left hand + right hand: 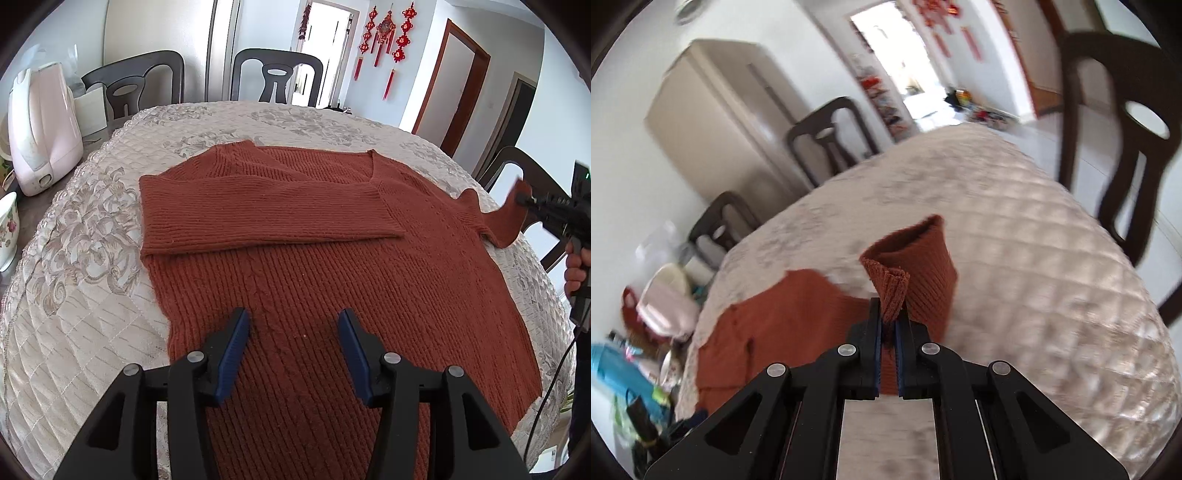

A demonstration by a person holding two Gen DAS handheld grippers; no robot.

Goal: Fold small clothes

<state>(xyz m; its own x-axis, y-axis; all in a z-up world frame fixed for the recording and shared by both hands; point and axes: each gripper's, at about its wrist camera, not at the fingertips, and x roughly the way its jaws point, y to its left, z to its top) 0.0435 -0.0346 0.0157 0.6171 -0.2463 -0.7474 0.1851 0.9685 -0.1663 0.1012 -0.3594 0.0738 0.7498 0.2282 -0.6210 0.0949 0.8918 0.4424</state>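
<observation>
The sweater (332,266) lies flat on the quilted desk (92,258), hem near, neckline far, its rust-coloured rib knit spread almost from edge to edge. One sleeve (266,210) is already folded across the chest on the left. The other sleeve's cuff (916,258) is lifted off the cloth at the far right. It looks thick, soft and limp: light enough for one pinch, but it will sag and stretch if hauled by a single point, and the fuzzy knit should grip the pads rather than slip. The ribbed cuff is the firmest place to take the sleeve; for the body, I'd judge the hem corners or side seams the better hold.

The right tongs (888,321) are closed tight on that cuff, which curls up beyond the tips. The left tongs (293,321) hang wide apart over the near middle of the sweater, holding nothing.

Around it stand dark chairs (277,74), a pale pink appliance (44,129) at the left edge, and red knot ornaments (388,37) on the far wall. I can read no brand, label or writing anywhere; the ornaments' characters are too small to make out.
</observation>
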